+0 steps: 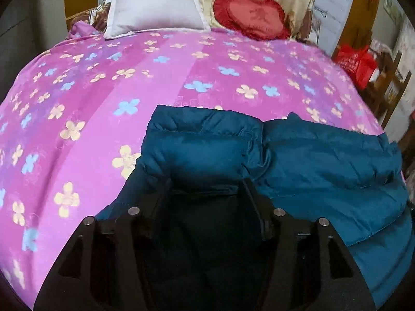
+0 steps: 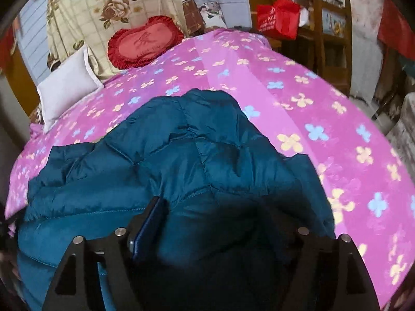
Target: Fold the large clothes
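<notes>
A teal padded jacket (image 1: 311,160) lies bunched on the near part of a pink flowered bedspread (image 1: 129,77). In the left wrist view my left gripper (image 1: 207,189) hovers close over the jacket's left end. Its black fingers (image 1: 163,189) stand apart with puffy fabric showing between them, not pinched. The right wrist view shows the jacket (image 2: 155,160) heaped with a rounded fold toward the far side, on the same bedspread (image 2: 311,103). My right gripper (image 2: 218,207) is spread wide over the jacket's near right part. Its left finger (image 2: 153,212) is clear and the right one is lost in shadow.
A white pillow (image 1: 155,5) and a red heart cushion (image 1: 251,15) lie at the head of the bed against a floral quilt (image 2: 103,13). A red bag (image 2: 280,18) and a wooden chair (image 2: 334,39) stand beyond the bed's right edge.
</notes>
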A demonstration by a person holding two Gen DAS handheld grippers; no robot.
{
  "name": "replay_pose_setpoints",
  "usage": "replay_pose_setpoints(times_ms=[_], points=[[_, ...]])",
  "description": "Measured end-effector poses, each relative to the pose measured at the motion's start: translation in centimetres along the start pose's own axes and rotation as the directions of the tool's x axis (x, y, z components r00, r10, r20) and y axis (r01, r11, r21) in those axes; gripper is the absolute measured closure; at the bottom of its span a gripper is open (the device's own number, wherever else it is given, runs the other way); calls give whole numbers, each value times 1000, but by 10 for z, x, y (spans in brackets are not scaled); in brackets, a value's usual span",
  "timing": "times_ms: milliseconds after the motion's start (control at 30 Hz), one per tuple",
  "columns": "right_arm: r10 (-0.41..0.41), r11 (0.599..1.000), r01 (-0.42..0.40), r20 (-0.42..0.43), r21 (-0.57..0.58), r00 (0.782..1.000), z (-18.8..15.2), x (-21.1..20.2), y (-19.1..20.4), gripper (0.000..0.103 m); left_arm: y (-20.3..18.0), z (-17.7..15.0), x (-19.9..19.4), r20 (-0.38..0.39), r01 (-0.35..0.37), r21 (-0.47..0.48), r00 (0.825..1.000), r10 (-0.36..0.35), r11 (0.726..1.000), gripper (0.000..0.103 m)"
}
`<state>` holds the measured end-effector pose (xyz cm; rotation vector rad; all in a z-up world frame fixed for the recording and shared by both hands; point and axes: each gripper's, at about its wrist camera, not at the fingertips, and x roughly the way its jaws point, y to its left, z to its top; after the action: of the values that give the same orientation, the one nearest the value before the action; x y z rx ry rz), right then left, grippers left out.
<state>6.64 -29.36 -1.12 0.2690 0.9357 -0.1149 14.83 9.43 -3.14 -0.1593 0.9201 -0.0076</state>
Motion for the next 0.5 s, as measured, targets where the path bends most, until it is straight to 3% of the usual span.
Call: replay_pose_setpoints(times_ms=[133, 367, 500], points=[[8, 998, -9, -22, -69, 1000, 0, 8, 12, 5, -11, 2, 3, -21, -11, 43, 1000, 12, 999, 27], [48, 997, -48, 0, -55, 999, -1, 6, 11, 0, -9, 0, 10, -27, 14, 44, 1000, -13, 999, 17], [37, 996, -36, 2, -83, 999, -4, 5, 15, 0, -22, 3, 14, -49, -55, 107, 997, 60, 993, 15]])
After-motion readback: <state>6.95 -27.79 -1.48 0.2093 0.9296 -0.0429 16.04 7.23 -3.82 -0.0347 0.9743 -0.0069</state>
